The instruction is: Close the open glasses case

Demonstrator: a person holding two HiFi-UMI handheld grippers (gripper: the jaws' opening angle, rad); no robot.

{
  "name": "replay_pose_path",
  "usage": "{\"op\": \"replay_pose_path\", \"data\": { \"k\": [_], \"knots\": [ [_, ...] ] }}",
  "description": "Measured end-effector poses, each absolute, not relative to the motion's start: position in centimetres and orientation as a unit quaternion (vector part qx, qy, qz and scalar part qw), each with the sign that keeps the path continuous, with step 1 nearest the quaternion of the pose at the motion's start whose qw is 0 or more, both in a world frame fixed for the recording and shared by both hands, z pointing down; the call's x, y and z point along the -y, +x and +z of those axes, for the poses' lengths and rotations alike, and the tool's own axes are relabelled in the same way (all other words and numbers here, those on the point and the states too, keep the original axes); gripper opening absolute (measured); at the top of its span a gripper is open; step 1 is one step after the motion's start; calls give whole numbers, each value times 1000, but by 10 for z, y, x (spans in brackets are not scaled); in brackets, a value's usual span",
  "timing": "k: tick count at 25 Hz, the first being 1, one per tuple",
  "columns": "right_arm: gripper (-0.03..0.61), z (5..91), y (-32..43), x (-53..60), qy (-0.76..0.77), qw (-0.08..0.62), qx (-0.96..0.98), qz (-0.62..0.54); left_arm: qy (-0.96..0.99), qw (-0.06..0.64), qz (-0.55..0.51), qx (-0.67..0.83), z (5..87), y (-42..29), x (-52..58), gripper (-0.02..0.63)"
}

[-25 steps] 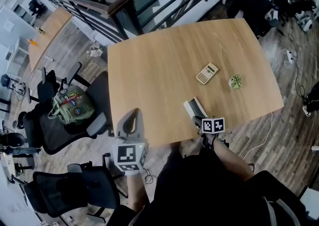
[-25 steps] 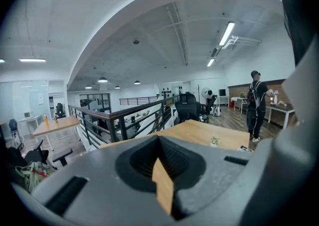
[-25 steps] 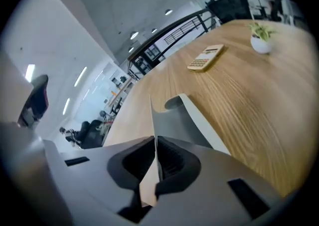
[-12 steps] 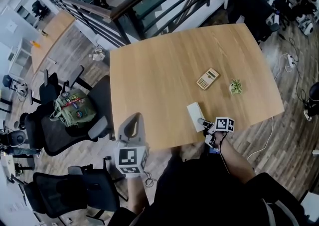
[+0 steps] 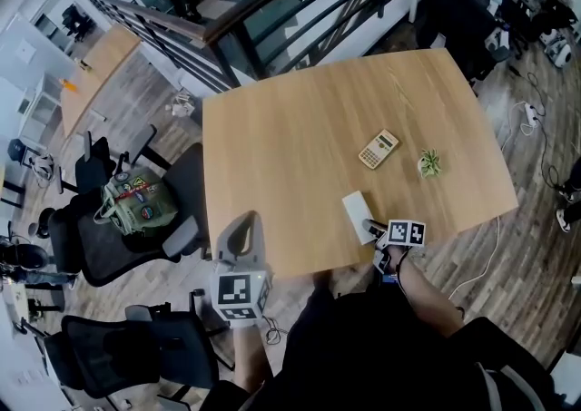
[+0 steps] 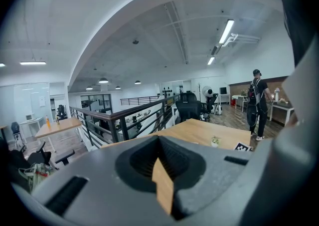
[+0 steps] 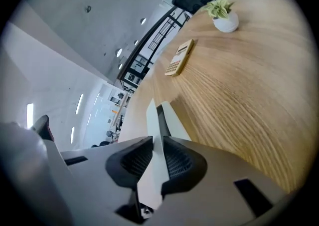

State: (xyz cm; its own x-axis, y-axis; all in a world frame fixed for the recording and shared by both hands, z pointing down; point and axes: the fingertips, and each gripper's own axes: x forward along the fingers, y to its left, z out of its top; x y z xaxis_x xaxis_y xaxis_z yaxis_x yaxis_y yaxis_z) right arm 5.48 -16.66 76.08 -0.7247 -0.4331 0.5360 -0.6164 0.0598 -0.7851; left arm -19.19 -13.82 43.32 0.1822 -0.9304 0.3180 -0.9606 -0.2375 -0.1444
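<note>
The white glasses case [image 5: 356, 213] lies near the table's front edge, right of centre. My right gripper [image 5: 372, 229] reaches it from the near side. In the right gripper view the jaws are shut on a thin white panel of the glasses case [image 7: 155, 120], its lid edge, with the dark inside showing beside it. That right gripper [image 7: 156, 146] holds the panel on edge between the ribbed pads. My left gripper [image 5: 239, 226] hovers at the table's front left edge, away from the case. Its jaws are shut with nothing in them, as the left gripper [image 6: 162, 172] view shows.
A beige calculator [image 5: 378, 149] and a small potted plant [image 5: 428, 163] sit beyond the case on the wooden table [image 5: 290, 137]. Office chairs [image 5: 136, 219] stand left of the table, one with a green bag [image 5: 132, 196]. A railing runs behind the far edge.
My right gripper has shifted slightly to the right along the front edge, still holding the case's panel. The left gripper has stayed where it was.
</note>
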Motion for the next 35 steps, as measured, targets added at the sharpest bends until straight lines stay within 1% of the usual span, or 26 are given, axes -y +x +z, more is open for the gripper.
{"op": "replay_pose_path", "data": {
  "k": [6, 10, 17, 20, 24, 28, 31, 35],
  "knots": [
    [73, 757, 57, 169, 400, 179, 766, 471, 768, 46, 172, 615, 437, -193, 136, 0],
    [98, 759, 67, 176, 434, 245, 773, 391, 771, 46, 172, 612, 437, -192, 137, 0],
    [98, 761, 68, 180, 428, 319, 791, 300, 772, 47, 170, 610, 435, -191, 136, 0],
    [76, 759, 62, 178, 419, 350, 802, 242, 773, 47, 169, 610, 435, -190, 135, 0],
    [33, 758, 55, 176, 411, 360, 811, 210, 773, 47, 168, 610, 434, -189, 134, 0],
    [22, 759, 54, 175, 412, 358, 812, 209, 773, 47, 169, 610, 434, -190, 134, 0],
    [16, 761, 56, 175, 412, 342, 814, 224, 773, 49, 169, 610, 436, -190, 133, 0],
    [16, 762, 58, 177, 407, 305, 815, 277, 772, 48, 172, 610, 436, -191, 131, 0]
  ]
}}
